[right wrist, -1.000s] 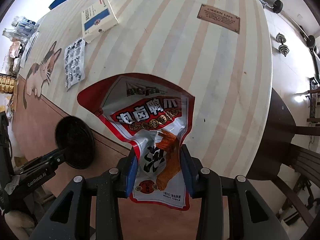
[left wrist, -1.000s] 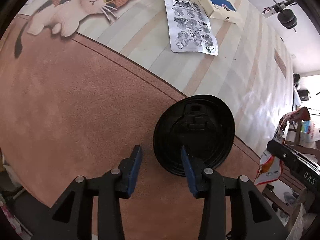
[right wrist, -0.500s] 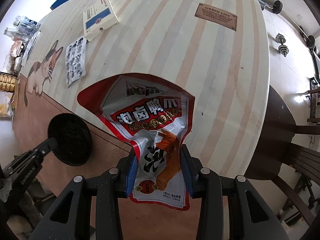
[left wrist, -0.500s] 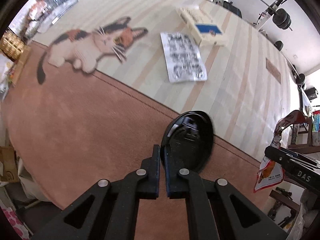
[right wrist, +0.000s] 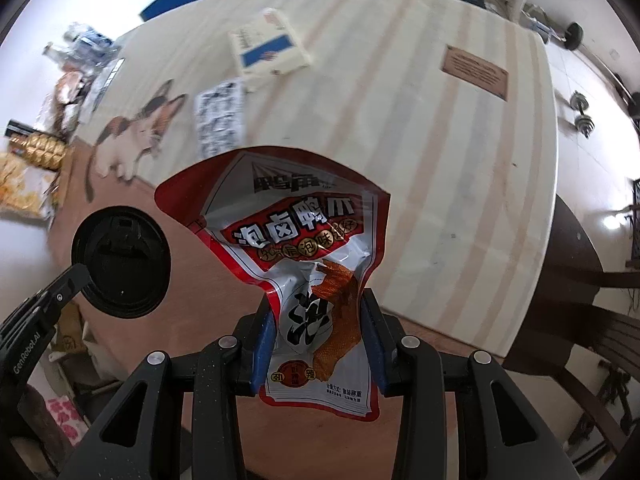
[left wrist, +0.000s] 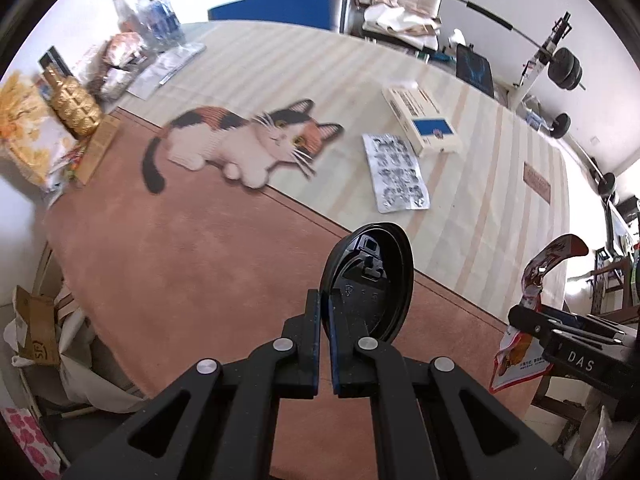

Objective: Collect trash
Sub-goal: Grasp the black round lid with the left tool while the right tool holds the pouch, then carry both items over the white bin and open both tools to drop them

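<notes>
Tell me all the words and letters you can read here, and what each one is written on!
"DAS" on the right claw's black body.
"GenRobot.AI" on the left claw's black arm.
"泡卤鸭爪" in big white letters on the red snack bag.
"SF" on a cardboard box by the floor.
Too small or blurred: the bag's fine print, the brown plaque, the blue and white box, and the foil pill sheet.

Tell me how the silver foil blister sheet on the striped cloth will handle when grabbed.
The silver foil blister sheet lies flat and thin, so it is probably light and hard to pinch by an edge. Its crinkled foil suggests it bends rather than staying stiff.
</notes>
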